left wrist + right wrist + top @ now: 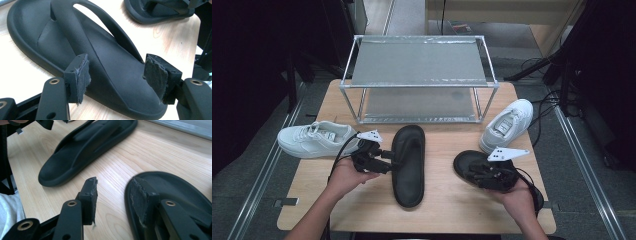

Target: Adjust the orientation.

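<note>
Right hand-held gripper [113,197] open astride black sandal [175,195] rim, left hand-held gripper [117,77] open around other sandal [82,50]

left gripper [116,75] jaws apart | black sandal [75,45] lies between them on desk [172,35] | second sandal [160,10] beyond, near right jaw

Black fingers [81,75], frayed grey pads

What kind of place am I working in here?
Probably a lab or test workspace, not a home: a wooden table holding a bare metal shoe rack, with loose cables on grey floor beside it.
</note>
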